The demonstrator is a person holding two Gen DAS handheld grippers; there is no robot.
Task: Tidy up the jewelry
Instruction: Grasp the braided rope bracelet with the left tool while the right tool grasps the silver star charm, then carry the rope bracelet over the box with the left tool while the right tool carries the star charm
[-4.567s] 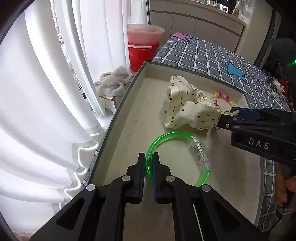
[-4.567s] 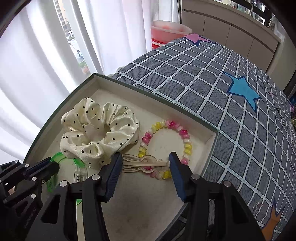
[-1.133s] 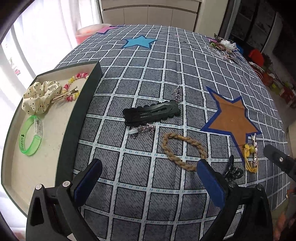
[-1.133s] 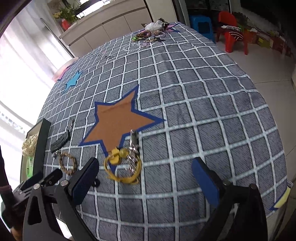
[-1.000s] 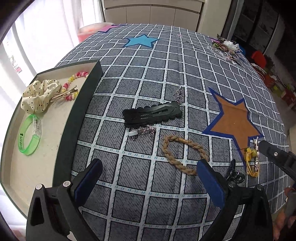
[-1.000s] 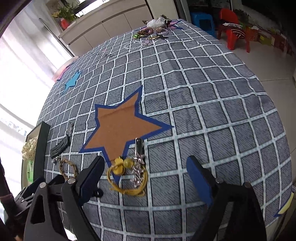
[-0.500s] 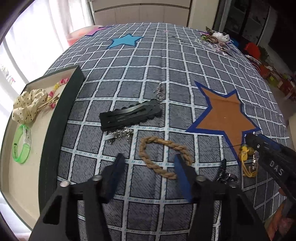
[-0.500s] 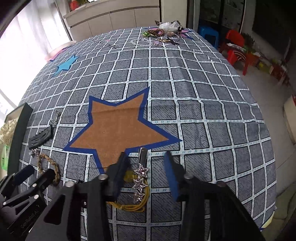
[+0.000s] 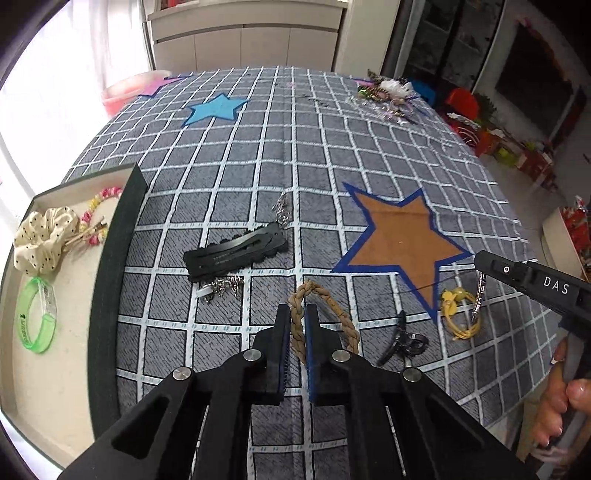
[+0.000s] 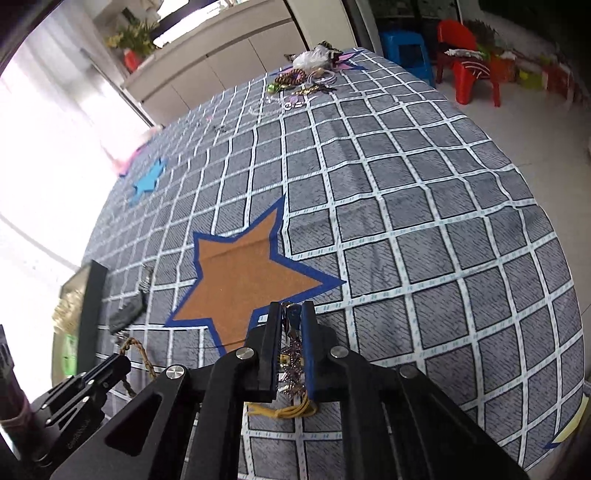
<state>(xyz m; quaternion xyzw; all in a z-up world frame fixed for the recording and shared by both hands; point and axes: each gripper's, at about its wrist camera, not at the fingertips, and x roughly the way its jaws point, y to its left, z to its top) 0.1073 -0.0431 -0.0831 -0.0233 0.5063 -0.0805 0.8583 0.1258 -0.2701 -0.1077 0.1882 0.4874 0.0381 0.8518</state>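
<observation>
A desk (image 9: 295, 147) draped in a grey checked cloth fills both views, patched with an orange star (image 9: 402, 240) and a smaller blue star (image 9: 216, 109); white cabinets (image 9: 243, 33) and a red plastic chair (image 10: 465, 55) stand beyond it. At its left edge sits a dark-walled tray (image 9: 110, 266) holding a dotted scrunchie (image 9: 44, 236), a bead bracelet (image 9: 98, 206) and a green bangle (image 9: 35, 317). On the cloth lie a black hair clip (image 9: 236, 253), a small silver clip (image 9: 221, 286) just below it, and a dark claw clip (image 9: 404, 338). A heap of further trinkets (image 9: 388, 96) waits at the far edge. The left gripper (image 9: 296, 325) has just closed its jaws on the braided bracelet (image 9: 325, 317) (pinching one side of the loop). The right gripper (image 10: 291, 332) has likewise been closing and now clamps the yellow hair tie with its star charms (image 10: 291, 369).
</observation>
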